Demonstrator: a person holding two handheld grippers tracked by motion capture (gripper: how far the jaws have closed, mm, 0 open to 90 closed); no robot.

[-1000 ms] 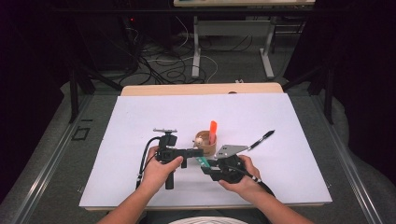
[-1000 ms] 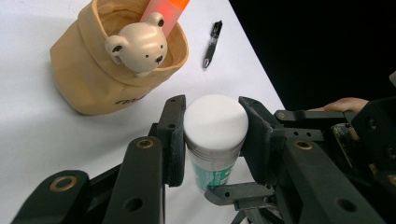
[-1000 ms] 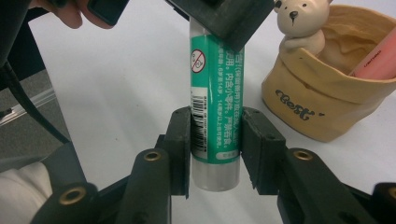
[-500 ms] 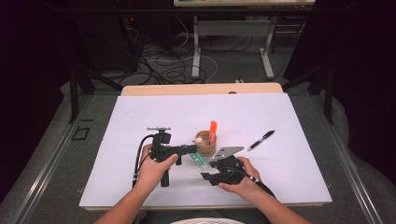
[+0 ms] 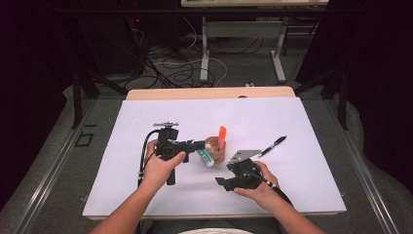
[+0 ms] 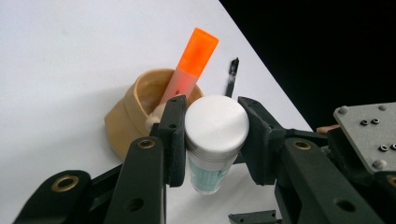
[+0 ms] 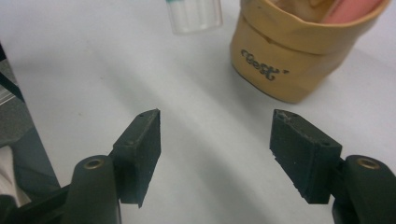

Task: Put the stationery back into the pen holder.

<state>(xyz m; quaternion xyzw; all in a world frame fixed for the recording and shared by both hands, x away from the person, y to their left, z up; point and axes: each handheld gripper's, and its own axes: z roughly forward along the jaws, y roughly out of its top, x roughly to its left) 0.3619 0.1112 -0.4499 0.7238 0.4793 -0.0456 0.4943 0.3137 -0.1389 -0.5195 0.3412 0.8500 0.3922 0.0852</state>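
Left gripper [image 6: 217, 140] fingers clamp a white-capped tube [image 6: 215, 140] beside the tan cup [image 5: 215, 149] (orange highlighter [image 5: 221, 137] already inside). Right gripper [image 7: 215, 140] fingers wide, empty. Black pen [image 5: 272, 146] remains on tabletop [image 5: 302, 185].

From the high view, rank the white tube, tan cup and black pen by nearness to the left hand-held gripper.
1. White tube with teal print: in the left hand-held gripper.
2. Tan cup: just beyond, to the right.
3. Black pen: far right on the table.
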